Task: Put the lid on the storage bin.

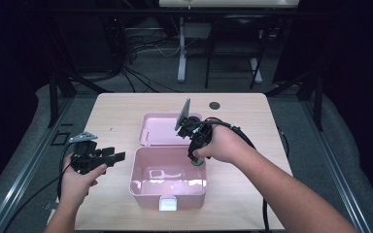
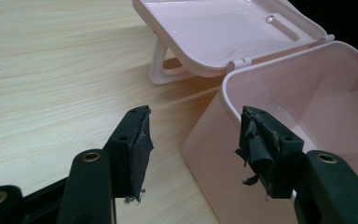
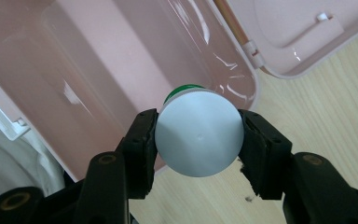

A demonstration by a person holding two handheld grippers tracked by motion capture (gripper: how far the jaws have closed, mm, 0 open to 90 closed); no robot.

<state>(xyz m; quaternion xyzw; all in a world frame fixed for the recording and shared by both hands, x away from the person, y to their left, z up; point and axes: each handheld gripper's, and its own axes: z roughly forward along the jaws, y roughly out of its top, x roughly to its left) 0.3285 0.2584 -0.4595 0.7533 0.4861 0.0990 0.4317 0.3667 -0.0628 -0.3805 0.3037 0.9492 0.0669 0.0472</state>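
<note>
A pink box [image 1: 167, 182] stood open on the table [image 1: 116, 111], its lid [image 1: 162, 128] thrown flat behind it so nothing blocked the way in. The right gripper [image 3: 198, 140] was clamped on a white-capped bottle [image 3: 198, 139] with a green band, holding it by the cap, upright, over the box's right rim. That top-down hold looked chosen for lowering it straight inside. The left gripper [image 2: 193, 144] waited just left of the box, jaws apart and empty, near the wall, perhaps to steady it.
</note>
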